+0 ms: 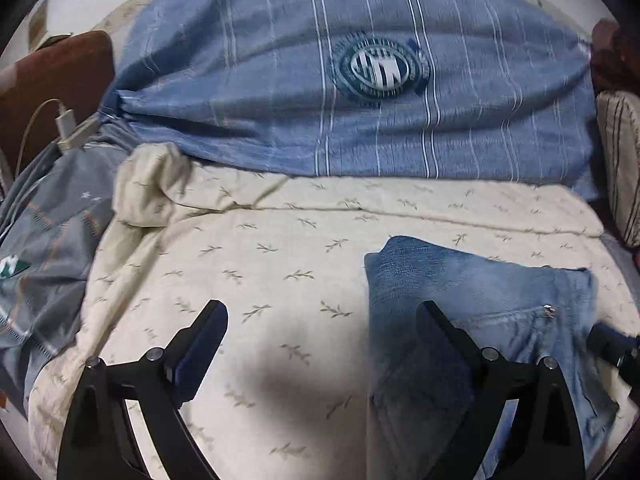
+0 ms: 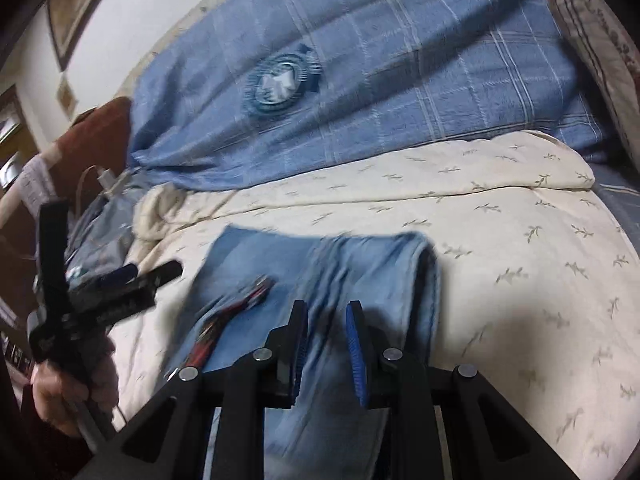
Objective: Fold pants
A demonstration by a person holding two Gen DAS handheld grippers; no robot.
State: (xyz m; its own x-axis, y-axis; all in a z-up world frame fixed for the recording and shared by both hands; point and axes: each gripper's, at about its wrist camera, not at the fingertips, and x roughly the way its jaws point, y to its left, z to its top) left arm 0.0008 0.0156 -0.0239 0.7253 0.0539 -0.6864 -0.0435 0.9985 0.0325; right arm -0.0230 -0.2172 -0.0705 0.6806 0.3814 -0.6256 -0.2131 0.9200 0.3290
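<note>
Nearest us, the right gripper (image 2: 326, 354) hangs just above the pants (image 2: 320, 272), its jaws drawn nearly together with only a narrow slot between the pads; denim shows through that slot, yet we cannot tell whether any fabric is pinched, so we read the jaws as closed and empty. The left gripper (image 1: 320, 344) hovers low over the cream bedspread (image 1: 280, 264) with its jaws wide apart and nothing between them, its right finger overlapping the left margin of the denim. In the right wrist view a hand (image 2: 76, 396) carries this tool at the left edge of the bed.

The pants lie as a compact folded bundle on the bedspread, in the near half of the bed toward its right side, one rounded fold edge facing right and a zipper (image 1: 550, 310) showing on top. We judge the folding to be largely done.

Beyond them a blue striped blanket (image 1: 360, 100) with a round crest is heaped toward the head of the bed, with a charger and cable (image 1: 66, 120) at the far left corner.

Risks: a closed jaw dragged across the bundle could rumple the upper layer; a pinch taking only one layer would peel the fold open; blur in both views suggests quick motion, which invites misplacement.
</note>
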